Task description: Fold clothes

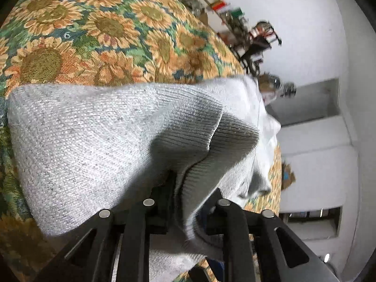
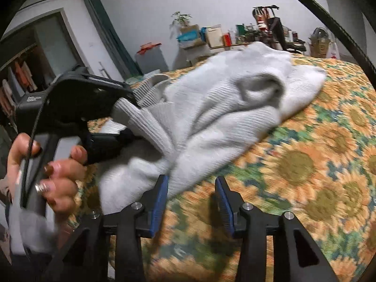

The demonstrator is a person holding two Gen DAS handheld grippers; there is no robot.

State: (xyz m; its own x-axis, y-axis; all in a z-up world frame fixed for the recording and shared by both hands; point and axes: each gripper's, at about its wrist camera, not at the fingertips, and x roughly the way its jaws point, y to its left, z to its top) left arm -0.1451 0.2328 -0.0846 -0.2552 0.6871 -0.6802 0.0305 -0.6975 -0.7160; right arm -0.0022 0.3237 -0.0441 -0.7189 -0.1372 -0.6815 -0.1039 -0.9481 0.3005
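Grey ribbed knit is filling most of what your left wrist camera is seeing: the sweater point(image 1: 98, 141) is draping over the left gripper point(image 1: 185, 188), and a thick fold of its ribbed hem is running down between the two black fingers. Your left tongs are clenching that fold. From the right wrist camera, the same left gripper point(image 2: 122, 117) is showing at the left of the frame, with the pleated cuff or hem bunching up in its jaws, and your left hand point(image 2: 47, 171) is wrapping around its handle, a black cable trailing past your fingers.

Your right gripper point(image 2: 191, 195) is sitting with its blue-padded fingers apart. The pads are not pressing on anything; a corner of the sweater point(image 2: 211, 108) is lying just beside the left-hand pad, and sunflower cloth is showing in the gap between them. So the right tongs are released.

The sweater itself is lying crumpled on the sunflower bedspread point(image 2: 305, 164), one end lifted toward the left gripper, the rest spreading out in loose ridges toward the far edge of the bed. Both views are blurring slightly.

Beyond the bed, a cluttered shelf point(image 2: 235, 37) of boxes and a potted plant point(image 2: 181, 21) are standing against the white wall, and a wardrobe point(image 2: 21, 70) with hanging clothes is showing at the far left.
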